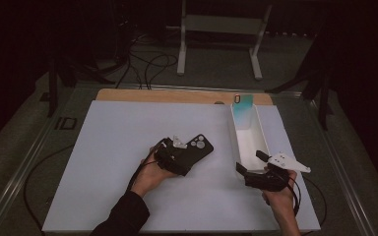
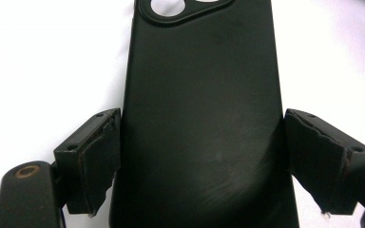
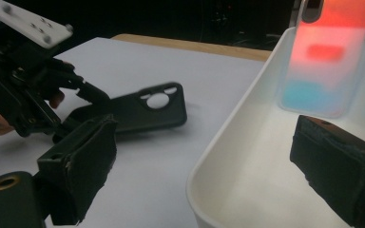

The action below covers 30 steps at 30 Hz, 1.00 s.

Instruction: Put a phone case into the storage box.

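While the left gripper [image 1: 183,158] holds its jaws on the long edges of the black phone case [image 2: 204,118] near the surface's centre, the right gripper [image 1: 252,162] hovers open-jawed over the white tray [image 1: 256,129] — thin, light, flexible, probably best pinched by its edges.

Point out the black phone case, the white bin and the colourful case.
black phone case [image 2: 199,118], left gripper view, its back.
white bin [image 1: 260,132], high view, right wall.
colourful case [image 3: 330,61], right gripper view, its middle.

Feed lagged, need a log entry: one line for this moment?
left tool: jaws flank black phone case on table | right tool: open at white bin | bin holds colourful phone case
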### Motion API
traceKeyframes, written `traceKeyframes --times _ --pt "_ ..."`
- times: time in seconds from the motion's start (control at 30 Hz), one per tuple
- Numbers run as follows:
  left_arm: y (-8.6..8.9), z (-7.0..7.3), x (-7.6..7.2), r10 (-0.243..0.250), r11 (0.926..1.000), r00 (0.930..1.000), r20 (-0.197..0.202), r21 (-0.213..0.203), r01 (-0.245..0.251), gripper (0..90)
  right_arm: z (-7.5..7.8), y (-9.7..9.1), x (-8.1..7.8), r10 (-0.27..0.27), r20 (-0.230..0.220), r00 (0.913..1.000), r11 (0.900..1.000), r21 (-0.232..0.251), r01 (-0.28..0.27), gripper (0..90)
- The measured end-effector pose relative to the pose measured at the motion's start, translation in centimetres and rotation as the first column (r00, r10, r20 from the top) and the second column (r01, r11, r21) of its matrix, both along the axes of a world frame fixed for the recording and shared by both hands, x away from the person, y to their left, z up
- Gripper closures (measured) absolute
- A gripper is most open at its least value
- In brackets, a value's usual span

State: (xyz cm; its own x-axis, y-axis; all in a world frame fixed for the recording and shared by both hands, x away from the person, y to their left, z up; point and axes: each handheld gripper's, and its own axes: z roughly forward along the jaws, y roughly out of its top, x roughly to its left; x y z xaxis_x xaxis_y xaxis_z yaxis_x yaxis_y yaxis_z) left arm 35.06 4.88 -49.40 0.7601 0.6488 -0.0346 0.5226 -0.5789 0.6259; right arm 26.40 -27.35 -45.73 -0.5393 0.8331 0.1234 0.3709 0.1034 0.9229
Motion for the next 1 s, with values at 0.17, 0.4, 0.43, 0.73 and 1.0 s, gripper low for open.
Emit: traceKeyframes --times 0.17,0.4,0.43,0.73,1.0 --pt "0.5 1.0 -0.5 0.009 0.9994 0.9996 0.027 -0.032 -0.008 16.3 0.4 0.0 0.2 0.007 -0.009 0.9999 1.0000 -0.004 -0.007 8.3" --pt "1.2 2.5 -1.1 0.031 0.9947 0.9979 0.057 -0.099 -0.026 16.0 1.1 -0.3 0.6 -0.002 -0.041 0.9991 0.9998 0.020 0.002 8.2" --pt "1.3 2.7 -1.2 0.032 0.9939 0.9976 0.062 -0.107 -0.025 16.0 1.2 -0.3 0.6 0.003 -0.044 0.9990 0.9998 0.018 -0.002 8.2" --pt "2.0 4.2 -2.2 0.052 0.9845 0.9930 0.106 -0.173 -0.033 15.9 2.1 0.6 1.5 0.043 -0.087 0.9953 0.9989 -0.016 -0.044 8.1" --pt "2.0 5.5 -3.2 0.037 0.9784 0.9873 0.155 -0.207 -0.005 15.8 3.3 1.9 2.5 0.064 -0.087 0.9941 0.9970 -0.037 -0.068 8.1"
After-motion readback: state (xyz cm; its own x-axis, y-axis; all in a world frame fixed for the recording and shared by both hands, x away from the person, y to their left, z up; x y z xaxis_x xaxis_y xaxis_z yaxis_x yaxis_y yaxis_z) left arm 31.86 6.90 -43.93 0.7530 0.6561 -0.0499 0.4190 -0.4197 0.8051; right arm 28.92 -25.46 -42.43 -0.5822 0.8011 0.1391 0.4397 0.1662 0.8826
